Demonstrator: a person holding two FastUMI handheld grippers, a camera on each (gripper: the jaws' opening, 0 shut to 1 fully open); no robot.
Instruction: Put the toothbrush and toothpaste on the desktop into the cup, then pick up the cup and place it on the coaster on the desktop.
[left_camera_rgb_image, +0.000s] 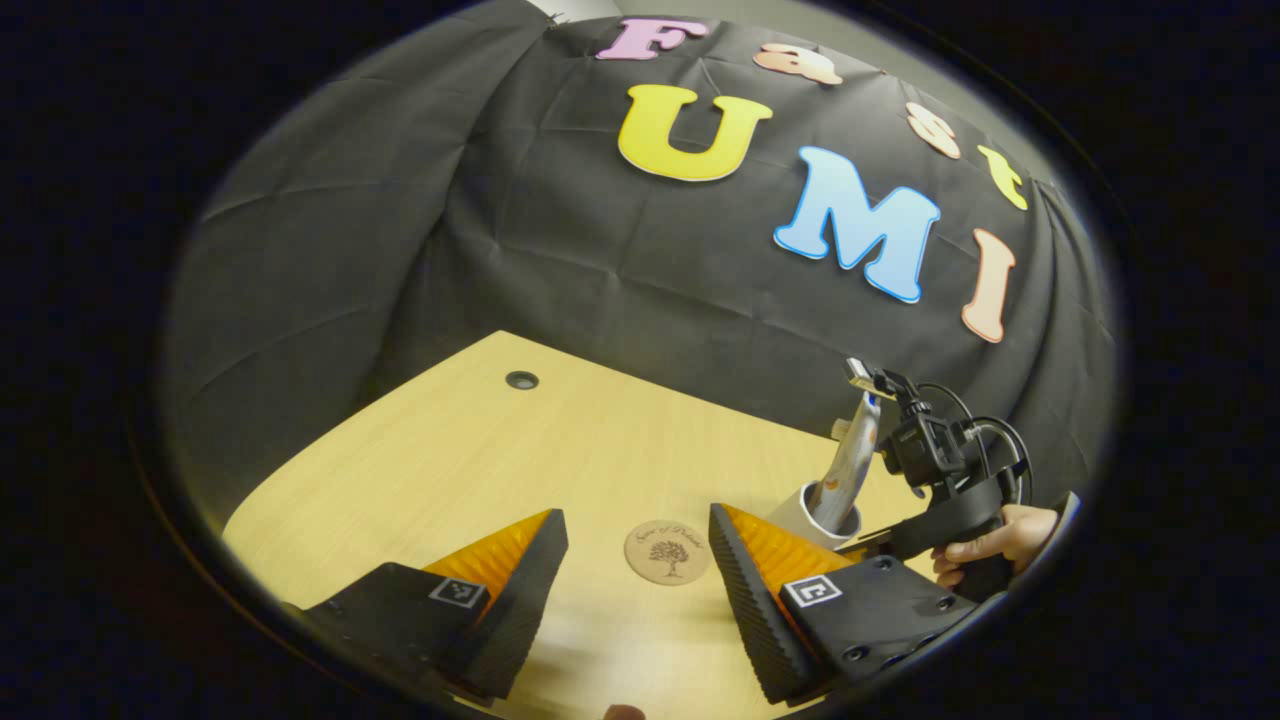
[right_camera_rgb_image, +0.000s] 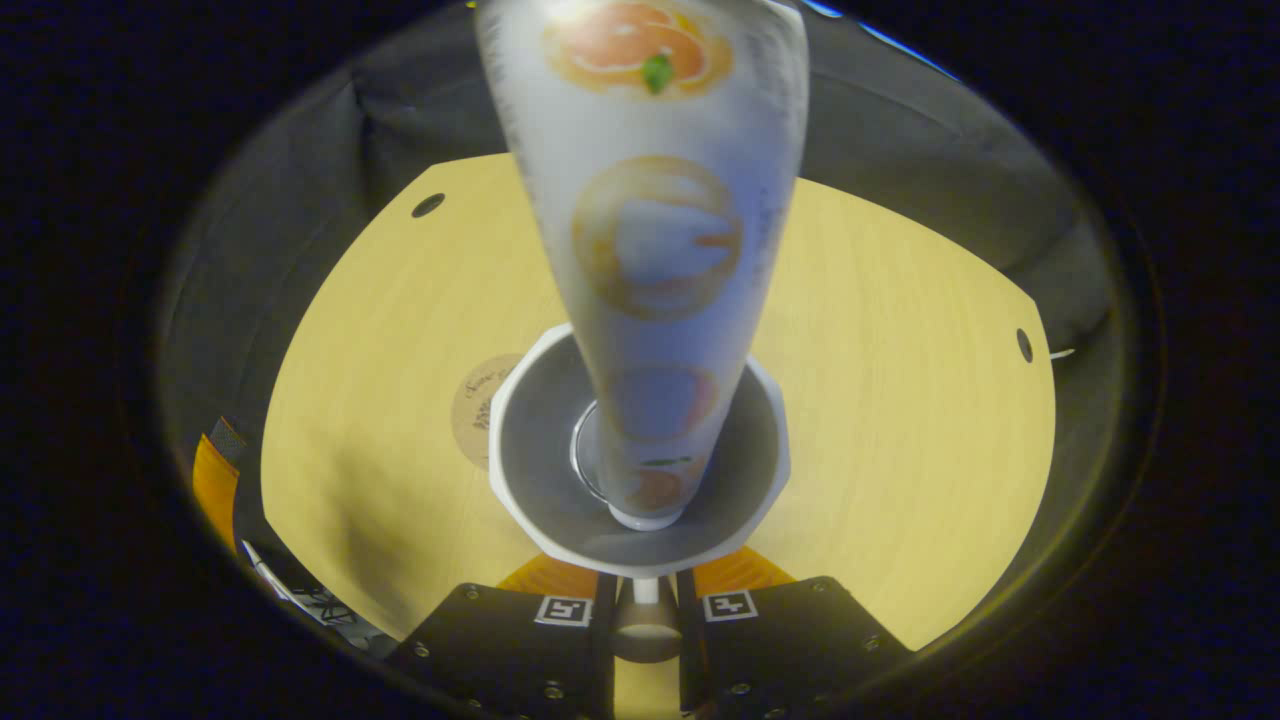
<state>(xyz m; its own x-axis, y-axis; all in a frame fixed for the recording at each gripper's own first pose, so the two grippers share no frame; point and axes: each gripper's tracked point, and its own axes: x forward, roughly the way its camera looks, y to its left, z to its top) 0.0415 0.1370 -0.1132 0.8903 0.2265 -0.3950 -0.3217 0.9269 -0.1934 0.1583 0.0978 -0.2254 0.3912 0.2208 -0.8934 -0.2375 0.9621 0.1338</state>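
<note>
A white cup (right_camera_rgb_image: 560, 500) stands out on the wooden table (right_camera_rgb_image: 900, 400), seen from above in the right gripper view. A toothpaste tube (right_camera_rgb_image: 655, 250) with orange pictures stands in it, leaning toward the camera. My right gripper (right_camera_rgb_image: 645, 585) has its fingers closed on a narrow white part at the cup's near side. The round cork coaster (right_camera_rgb_image: 475, 410) peeks out left of the cup. In the left gripper view the coaster (left_camera_rgb_image: 667, 551) lies ahead between the fingers of my open left gripper (left_camera_rgb_image: 637, 520), with the cup (left_camera_rgb_image: 795, 515), the tube (left_camera_rgb_image: 850, 460) and the right gripper (left_camera_rgb_image: 885, 540) to its right.
A hand (left_camera_rgb_image: 990, 545) holds the right gripper's handle at the table's right side. The tabletop (left_camera_rgb_image: 450, 450) has a cable hole (left_camera_rgb_image: 521, 380) at its far left and two holes (right_camera_rgb_image: 428, 205) (right_camera_rgb_image: 1024, 345) near its corners. Black cloth hangs behind.
</note>
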